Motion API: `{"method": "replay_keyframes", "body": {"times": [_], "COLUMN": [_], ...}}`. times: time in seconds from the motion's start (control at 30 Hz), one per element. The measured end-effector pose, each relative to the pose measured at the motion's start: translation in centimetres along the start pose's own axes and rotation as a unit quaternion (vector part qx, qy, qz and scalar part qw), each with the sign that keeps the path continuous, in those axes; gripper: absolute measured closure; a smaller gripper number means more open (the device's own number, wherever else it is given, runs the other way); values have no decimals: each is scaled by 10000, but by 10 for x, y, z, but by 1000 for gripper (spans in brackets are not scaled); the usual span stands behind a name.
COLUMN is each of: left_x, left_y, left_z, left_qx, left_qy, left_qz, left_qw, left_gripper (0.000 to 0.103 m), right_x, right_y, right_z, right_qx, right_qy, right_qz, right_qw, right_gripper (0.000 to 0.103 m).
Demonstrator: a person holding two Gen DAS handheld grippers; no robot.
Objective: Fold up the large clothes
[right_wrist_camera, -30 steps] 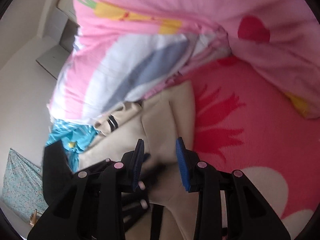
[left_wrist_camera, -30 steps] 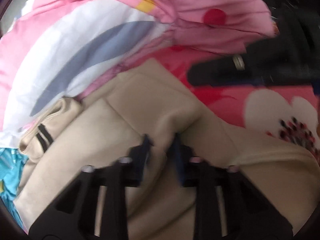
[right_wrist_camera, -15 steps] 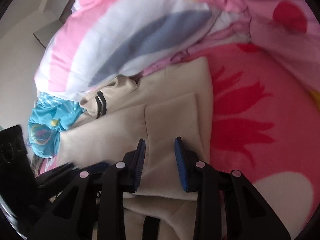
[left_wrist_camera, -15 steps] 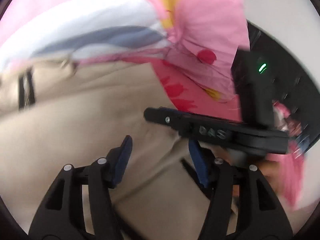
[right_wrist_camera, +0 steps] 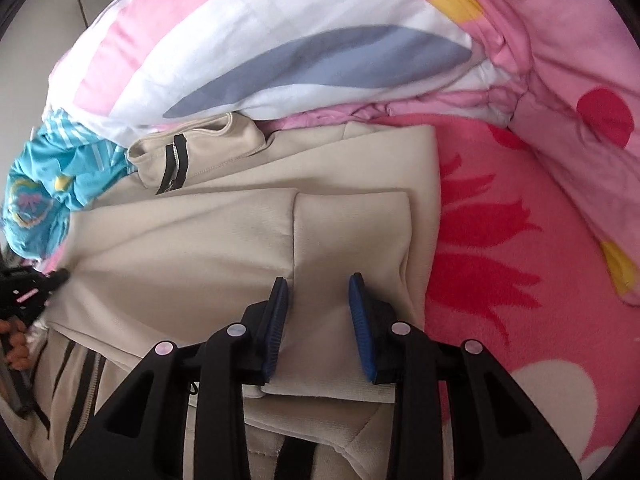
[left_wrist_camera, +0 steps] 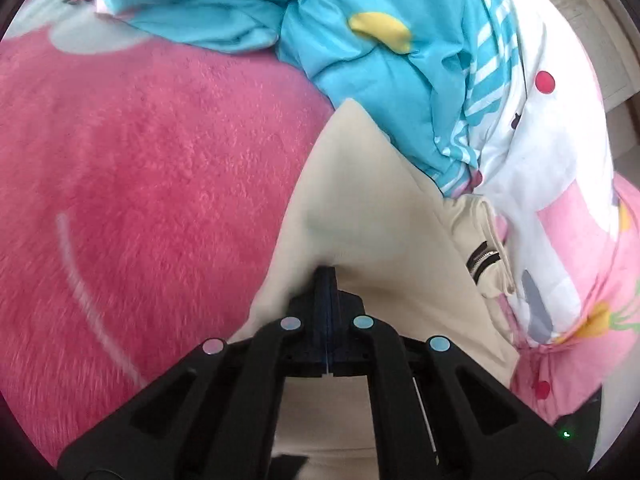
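A beige zip-up jacket point(right_wrist_camera: 224, 240) lies partly folded on a pink fleece blanket point(right_wrist_camera: 520, 240), its collar and black zipper point(right_wrist_camera: 174, 160) toward the pillows. My right gripper point(right_wrist_camera: 318, 284) is open, its blue pads over the folded sleeve panel point(right_wrist_camera: 352, 232). In the left wrist view my left gripper point(left_wrist_camera: 327, 280) is shut on a fold of the jacket point(left_wrist_camera: 360, 200) at its left side. The left gripper's tip also shows at the far left of the right wrist view point(right_wrist_camera: 56, 278).
A pink, white and grey patterned pillow or quilt point(right_wrist_camera: 280, 48) lies just behind the jacket. A blue patterned cloth point(left_wrist_camera: 360, 40) is bunched at the jacket's far corner. The pink blanket point(left_wrist_camera: 140, 180) spreads to the left of the jacket.
My left gripper has swung to the jacket's left side and closed on a fold of it. My right gripper has stayed open over the folded sleeve, slightly closer.
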State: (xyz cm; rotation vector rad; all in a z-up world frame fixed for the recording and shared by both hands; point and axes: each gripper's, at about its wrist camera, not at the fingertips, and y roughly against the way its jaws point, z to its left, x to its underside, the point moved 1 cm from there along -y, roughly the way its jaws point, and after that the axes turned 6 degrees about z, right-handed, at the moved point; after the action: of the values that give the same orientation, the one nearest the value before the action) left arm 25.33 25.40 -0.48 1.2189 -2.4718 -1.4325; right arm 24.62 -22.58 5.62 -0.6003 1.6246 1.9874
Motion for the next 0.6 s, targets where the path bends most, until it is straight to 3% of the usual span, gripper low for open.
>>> {"method": "replay_keyframes", "body": {"times": [0.03, 0.07, 0.13, 0.2, 0.27, 0.3, 0.33, 0.37, 0.43, 0.5, 0.53, 0.6], "left_x": [8, 15, 28, 34, 26, 17, 5, -3, -24, -37, -45, -46], "left_y": [6, 11, 3, -11, -37, -49, -59, -64, -64, -51, -47, -45], "left_z": [-19, -34, -69, -83, -78, -68, -47, -28, 27, 46, 45, 42], "left_qx": [-114, 22, 870, 1253, 1693, 1710, 1759, 1923, 2354, 1949, 1332, 1114], "left_qy": [-415, -797, -1647, -1807, -1485, -1165, -536, -74, 1151, 1389, 1098, 925], "left_qz": [-260, -365, -83, 314, 1084, 1150, 1097, 1027, 374, -227, -349, -313], "left_qw": [9987, 9961, 9825, 9750, 9683, 9716, 9768, 9759, 9643, 9707, 9844, 9890], "left_gripper": [103, 103, 97, 96, 94, 94, 96, 101, 101, 101, 101, 101], "right_x": [-1, -1, 0, 3, 8, 11, 11, 13, 13, 14, 14, 16], "right_y": [3, 10, 21, 18, -2, -11, -12, -11, -13, -13, -12, -11], "right_z": [2, 7, 21, 34, 47, 50, 51, 51, 50, 53, 53, 51], "right_qx": [23, -53, -536, -686, -331, -171, -111, -101, -87, -59, -46, -33], "right_qy": [40, 151, 480, 811, 1140, 1205, 1243, 1249, 1262, 1289, 1298, 1299], "right_qz": [-50, -175, -398, -337, 40, 157, 145, 129, 148, 144, 143, 143], "right_qw": [10000, 9997, 9966, 9938, 9929, 9924, 9921, 9920, 9919, 9915, 9914, 9914], "right_gripper": [72, 72, 72, 72, 72, 72, 72, 72, 72, 72, 71, 71]}}
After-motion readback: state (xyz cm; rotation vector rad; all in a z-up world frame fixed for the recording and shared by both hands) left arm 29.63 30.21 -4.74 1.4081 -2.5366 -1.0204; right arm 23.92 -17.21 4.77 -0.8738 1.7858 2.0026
